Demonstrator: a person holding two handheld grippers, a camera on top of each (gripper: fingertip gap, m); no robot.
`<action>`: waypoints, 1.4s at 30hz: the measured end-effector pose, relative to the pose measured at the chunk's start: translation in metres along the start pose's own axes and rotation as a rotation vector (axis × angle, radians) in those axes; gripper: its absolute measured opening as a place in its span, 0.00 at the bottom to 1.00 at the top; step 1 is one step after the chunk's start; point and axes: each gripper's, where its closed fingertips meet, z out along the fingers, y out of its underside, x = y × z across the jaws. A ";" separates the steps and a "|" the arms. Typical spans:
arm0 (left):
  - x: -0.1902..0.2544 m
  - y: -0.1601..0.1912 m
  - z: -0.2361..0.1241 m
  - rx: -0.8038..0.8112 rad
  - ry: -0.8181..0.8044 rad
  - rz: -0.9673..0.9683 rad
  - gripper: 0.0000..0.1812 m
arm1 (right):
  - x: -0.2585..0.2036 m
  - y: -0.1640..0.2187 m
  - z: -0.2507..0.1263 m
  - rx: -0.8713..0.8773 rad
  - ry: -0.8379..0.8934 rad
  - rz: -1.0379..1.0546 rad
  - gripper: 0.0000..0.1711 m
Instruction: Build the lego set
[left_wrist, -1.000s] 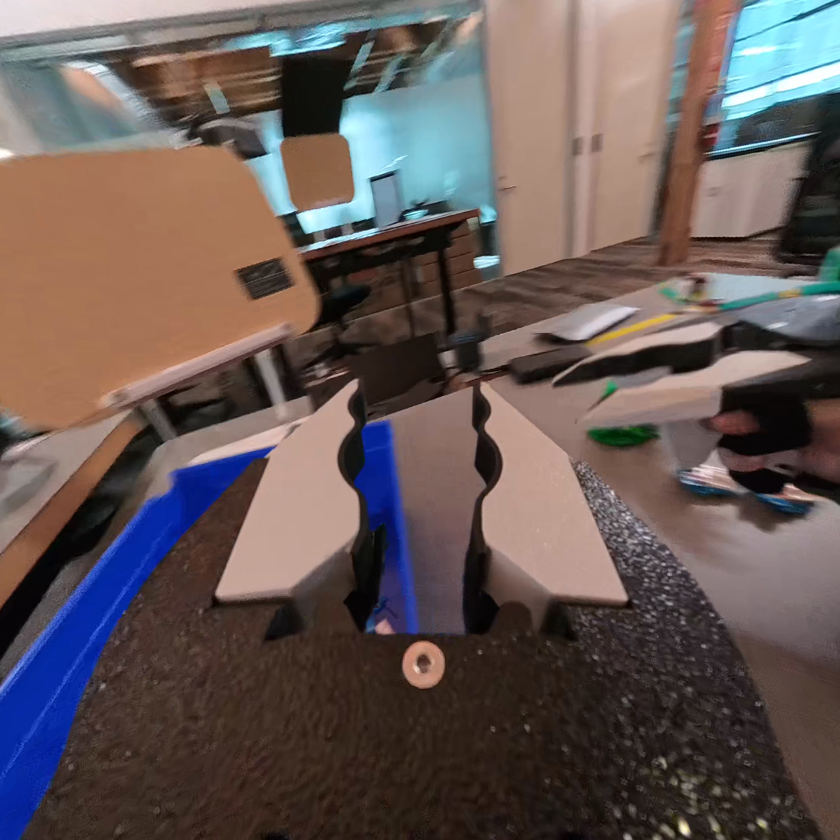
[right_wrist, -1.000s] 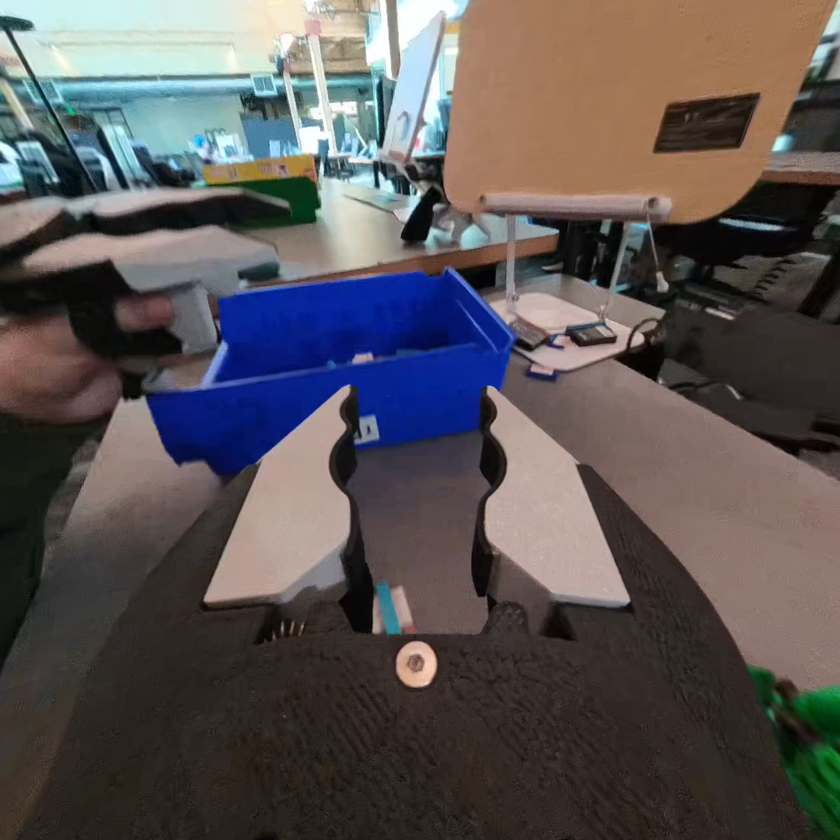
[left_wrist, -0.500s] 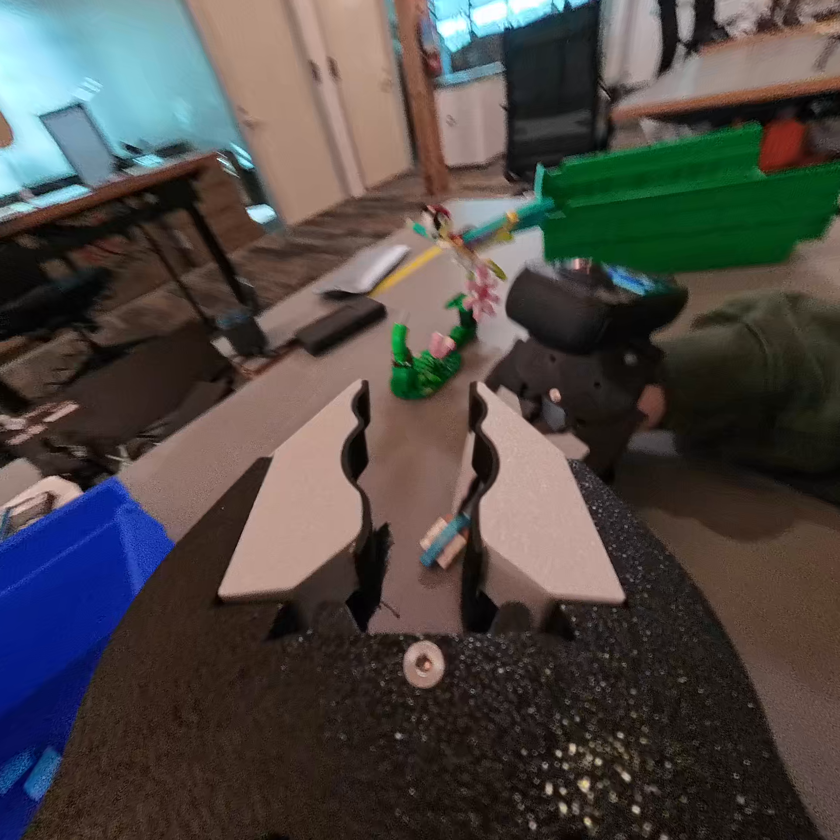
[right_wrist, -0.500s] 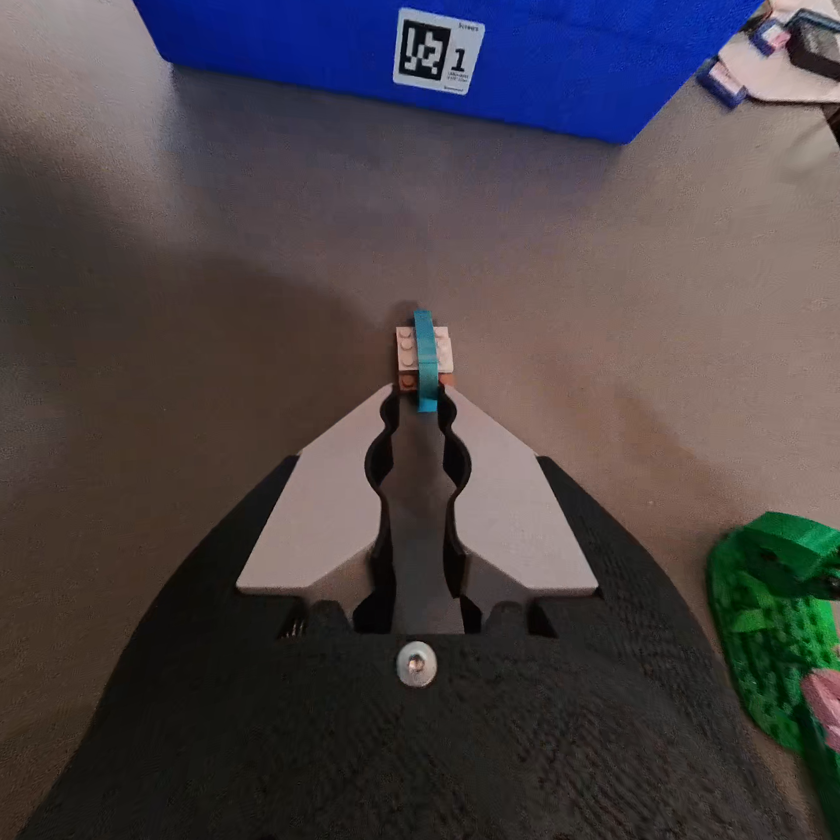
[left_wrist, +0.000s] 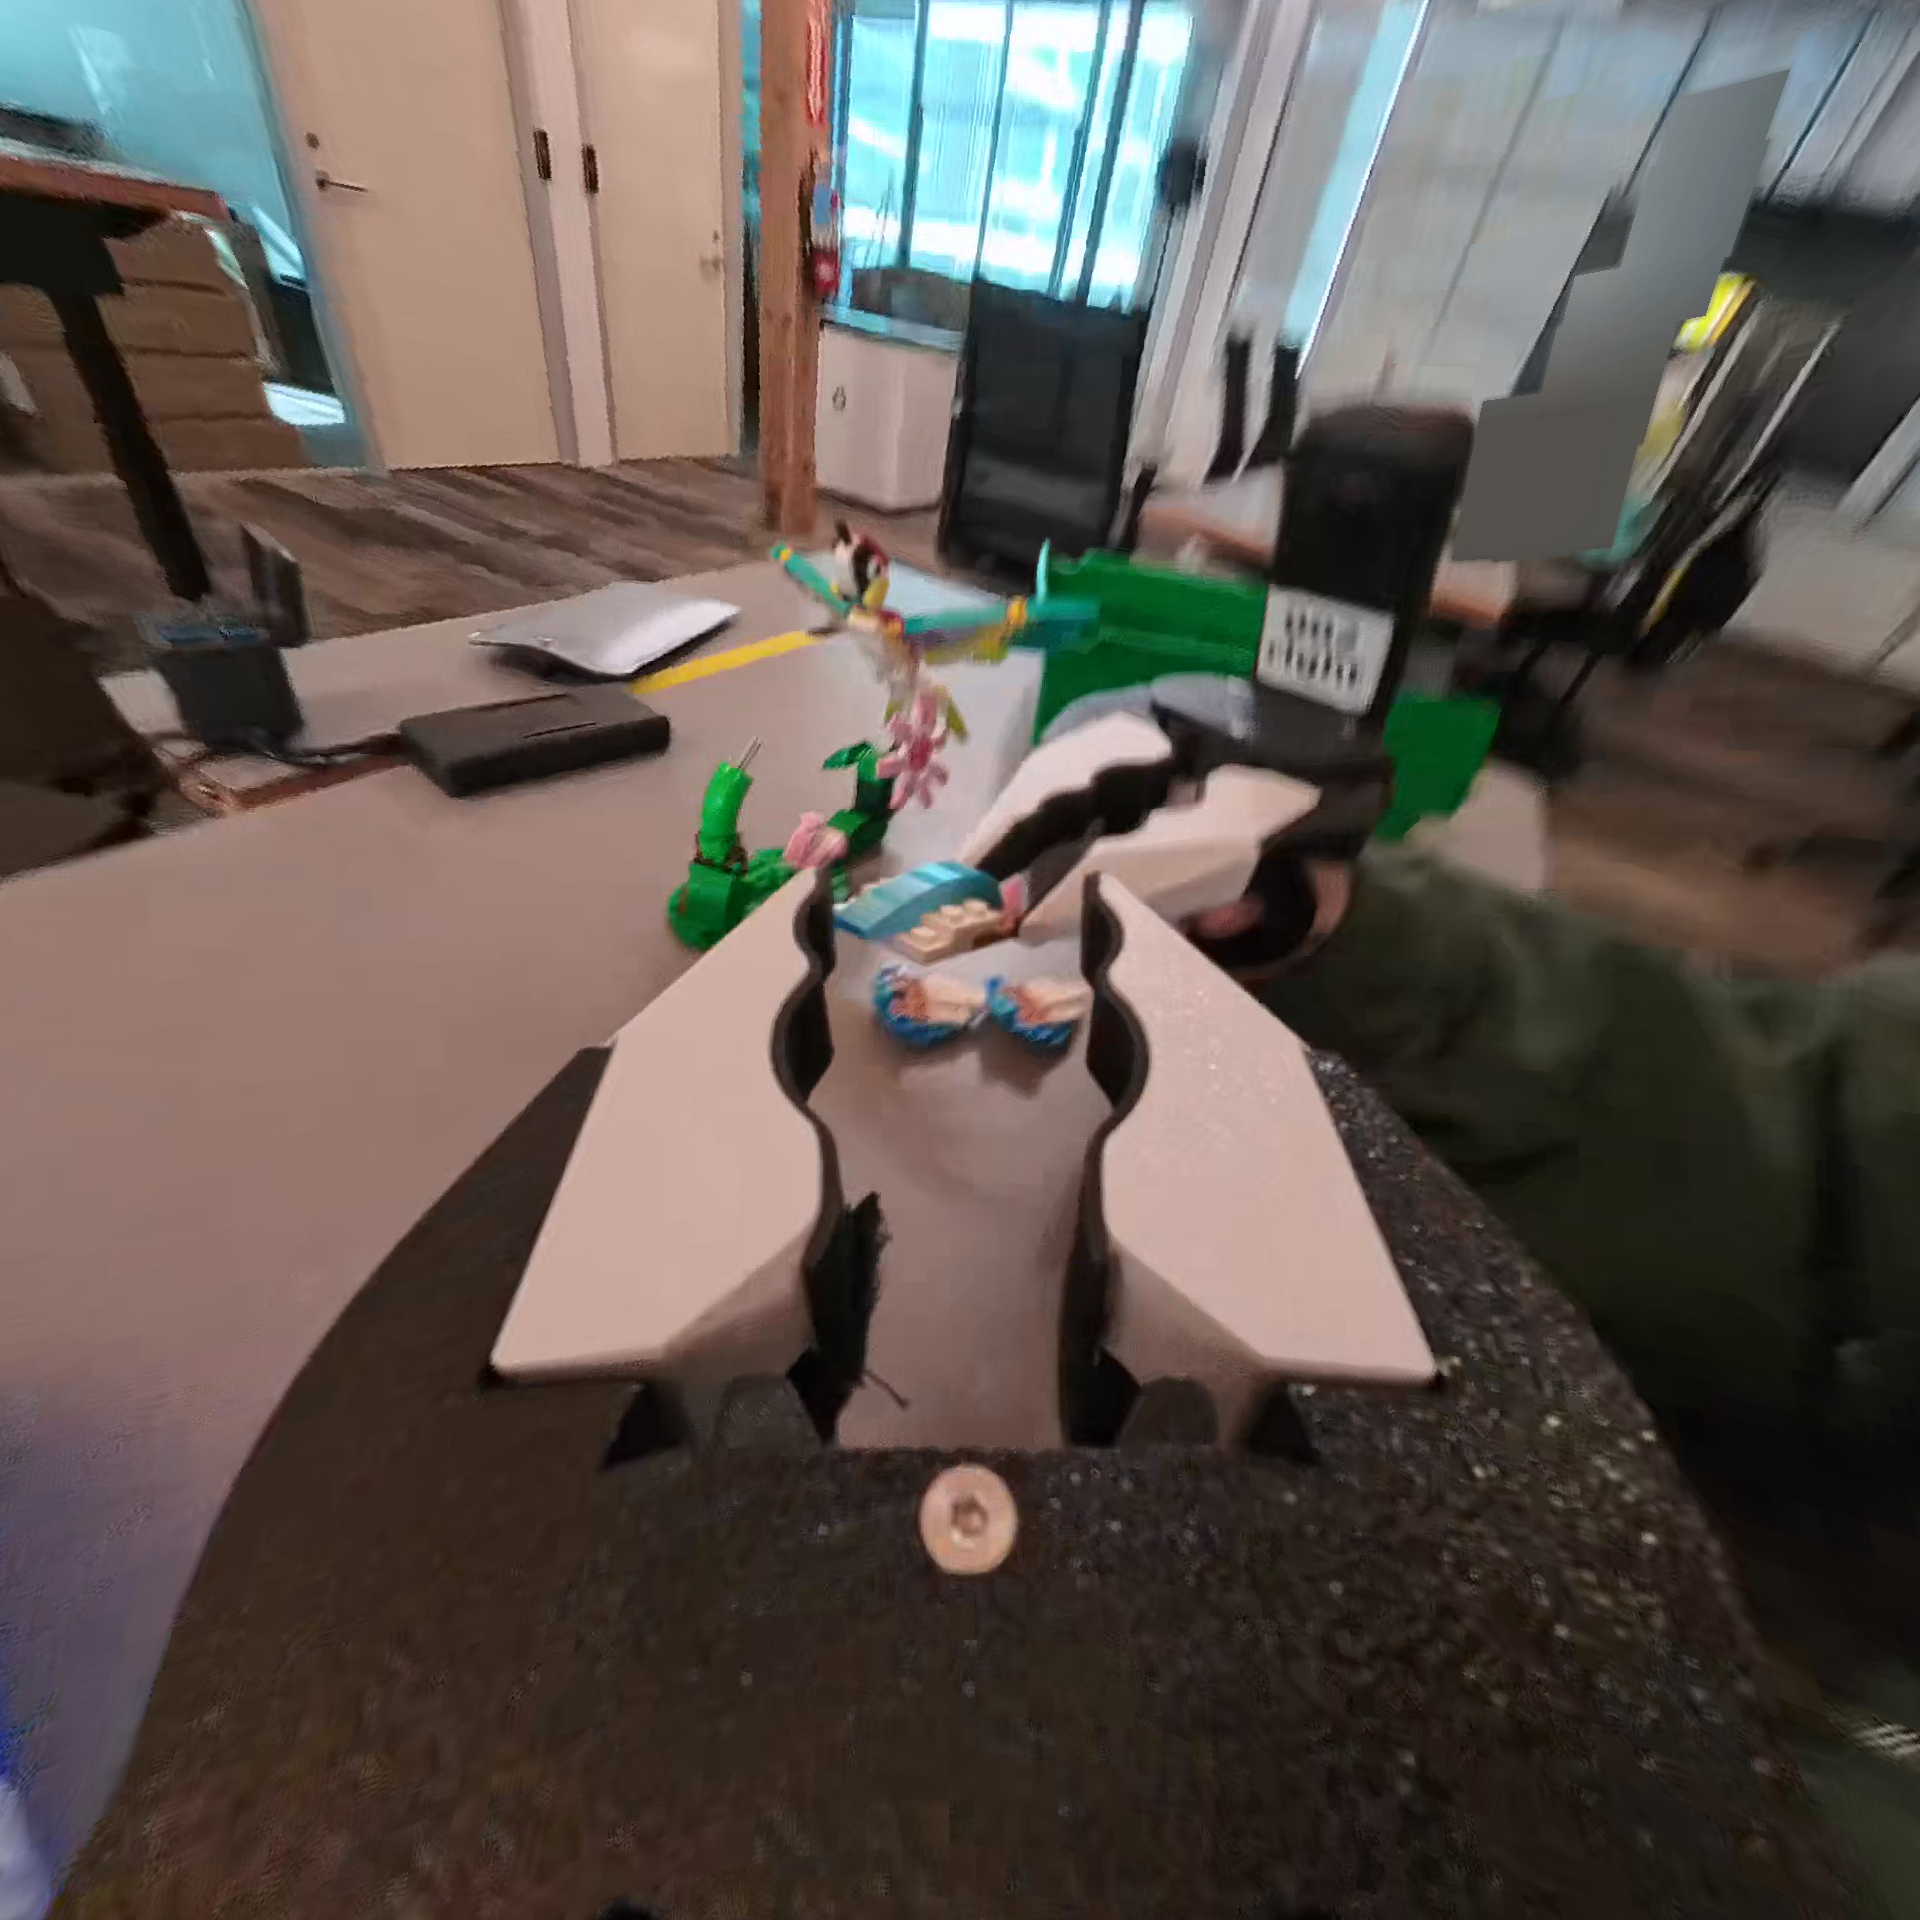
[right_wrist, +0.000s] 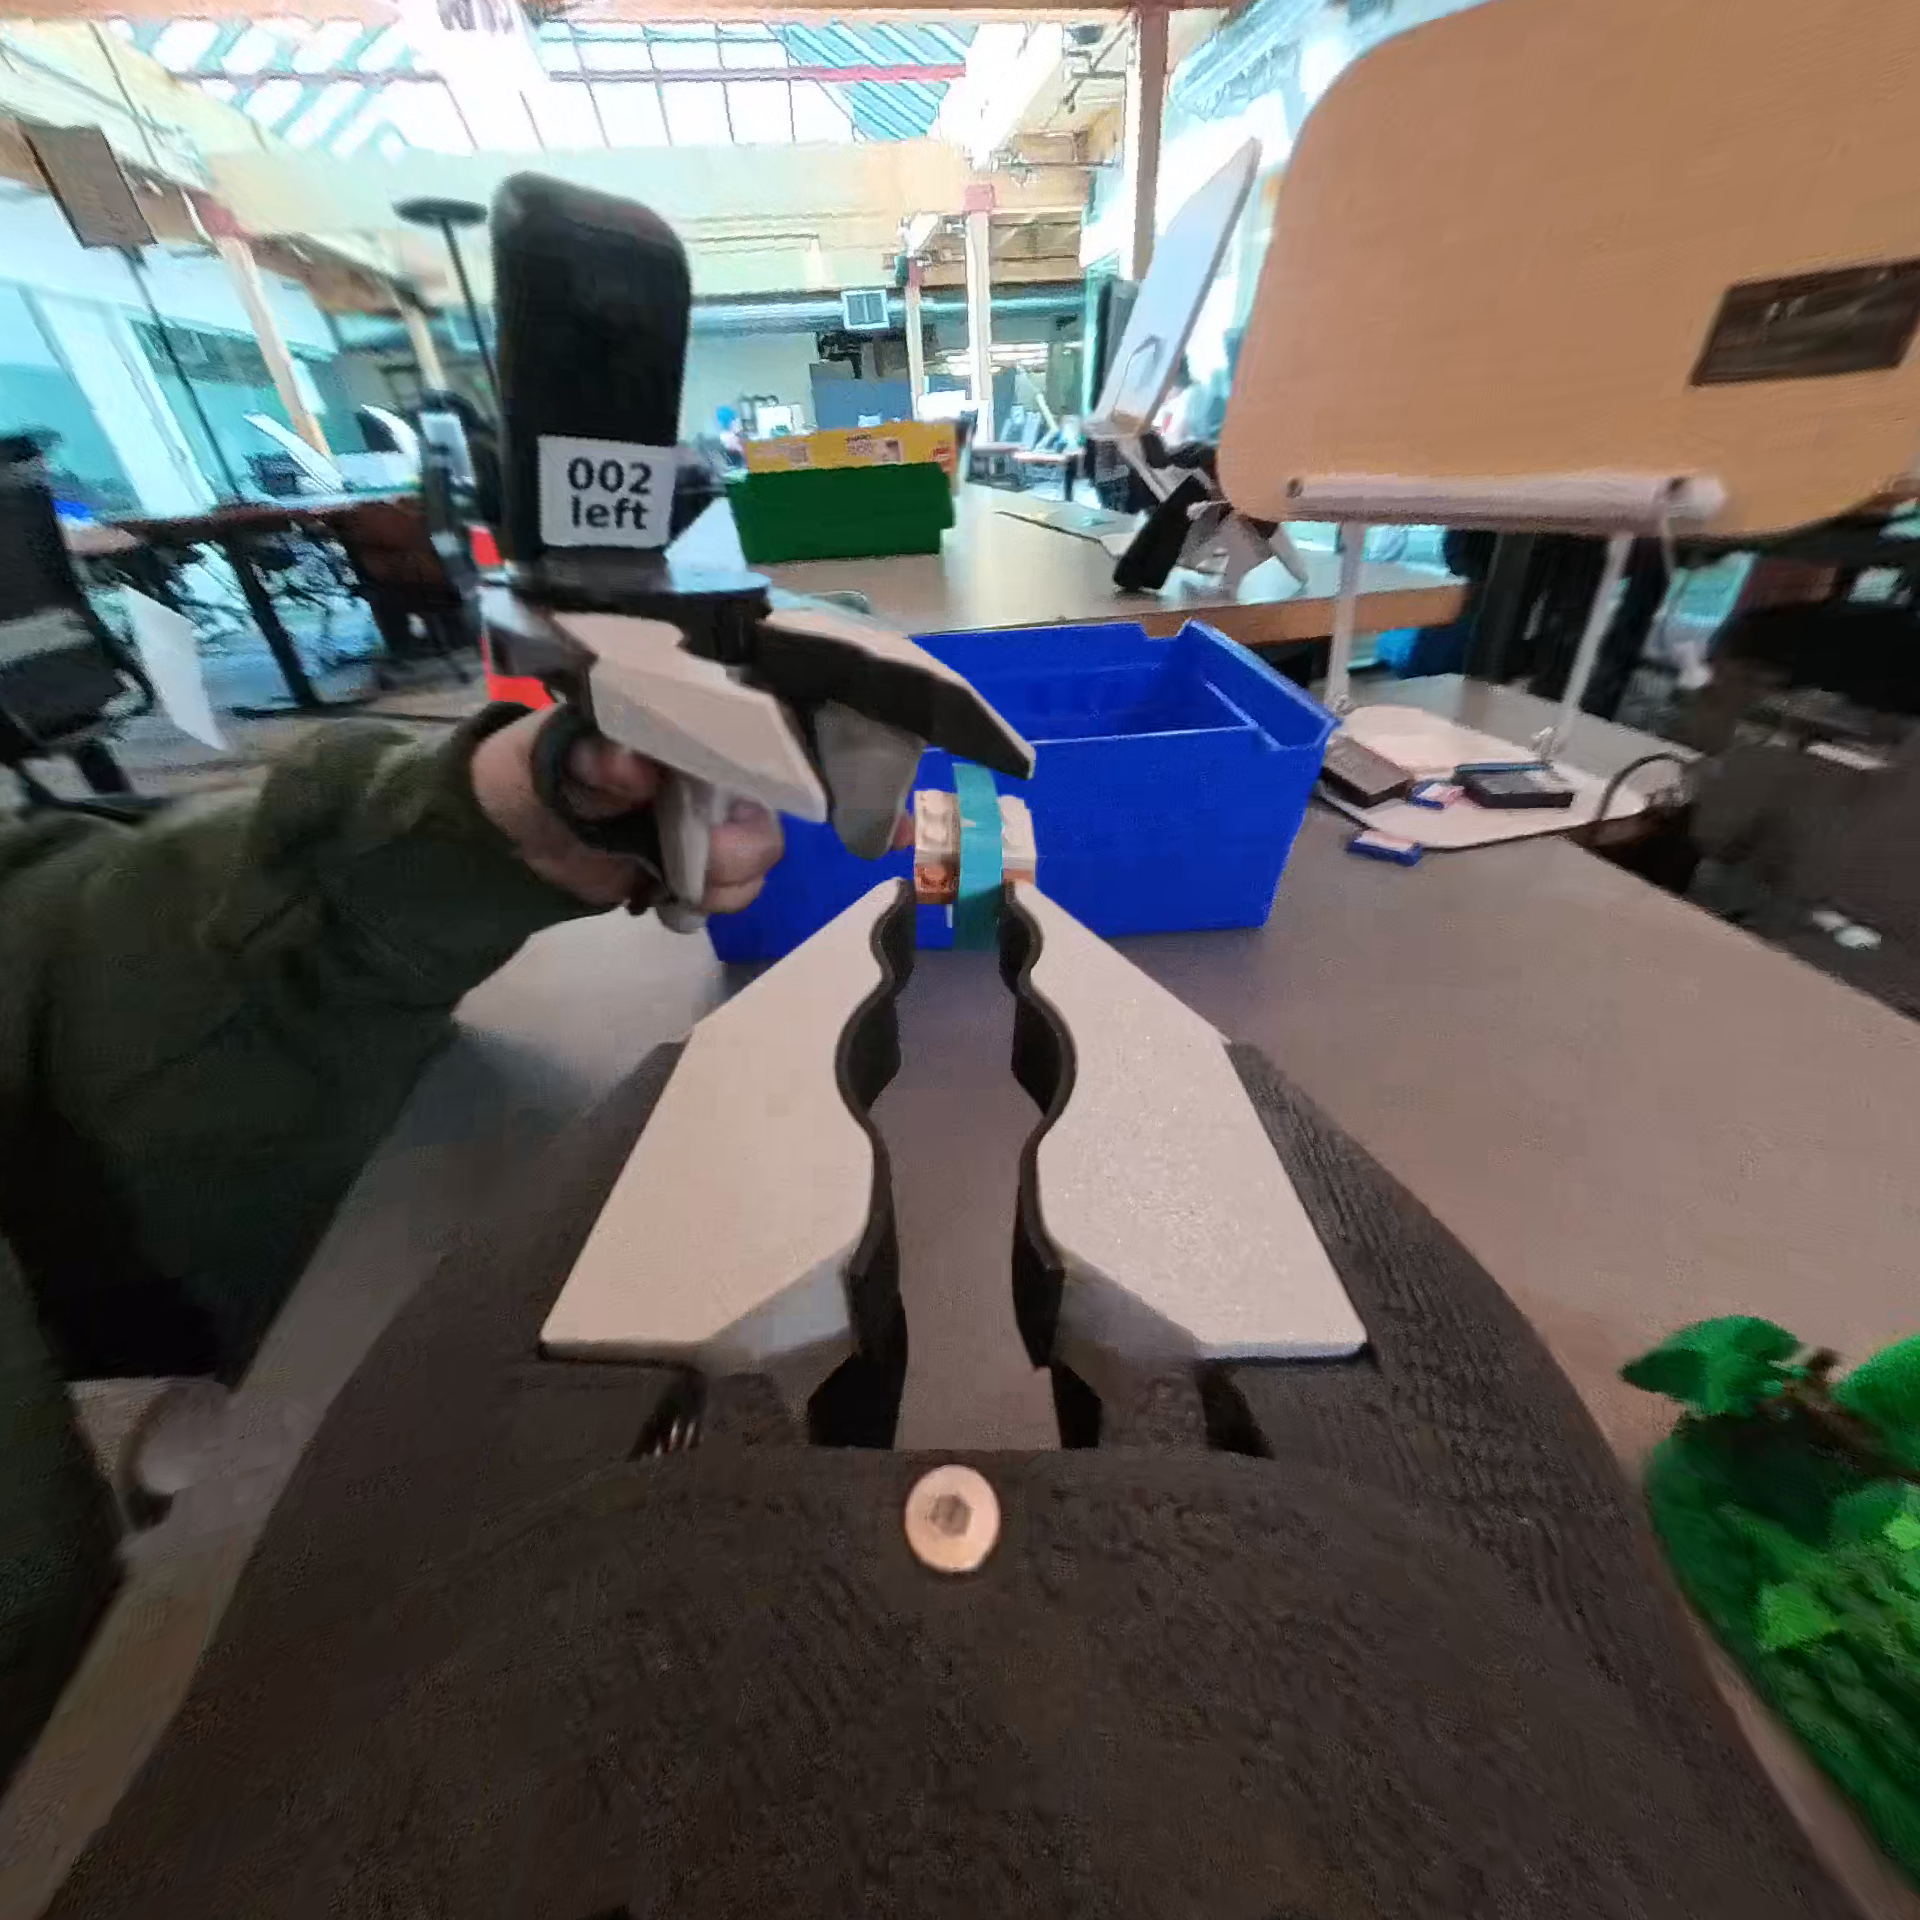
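My right gripper (right_wrist: 958, 899) is shut on a small brick piece (right_wrist: 961, 847) made of a teal curved part, white plates and a brown bit, and holds it above the grey table (right_wrist: 1507, 1039). In the left wrist view the right gripper (left_wrist: 1013, 883) holds that piece (left_wrist: 920, 909) just beyond my left gripper (left_wrist: 956, 904), which is open and empty. Two small blue-and-white brick pieces (left_wrist: 977, 1006) lie on the table under it. The left gripper (right_wrist: 914, 790) also shows in the right wrist view, close above the held piece.
A blue bin (right_wrist: 1153, 790) stands behind the held piece. A green brick plant (left_wrist: 743, 868) with pink flowers and a brick bird (left_wrist: 883, 613) stands mid-table; it also shows in the right wrist view (right_wrist: 1787, 1507). A black flat box (left_wrist: 530, 732), a silver pouch (left_wrist: 613, 629) and a green box (left_wrist: 1174, 623) lie farther back.
The right gripper closed on the small brick piece on the table and lifted it. The left gripper swung away from the blue bin to face the right gripper, staying open.
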 end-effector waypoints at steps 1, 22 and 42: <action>-0.003 -0.005 -0.003 0.042 0.019 -0.095 0.22 | 0.001 -0.001 0.000 -0.004 0.035 -0.069 0.08; 0.008 -0.016 -0.007 0.183 0.310 -0.511 0.03 | -0.014 -0.026 -0.006 0.092 0.239 -0.713 0.07; -0.005 0.023 0.018 -0.067 -0.027 -0.181 0.00 | 0.018 0.006 0.008 -0.323 0.536 -0.932 0.16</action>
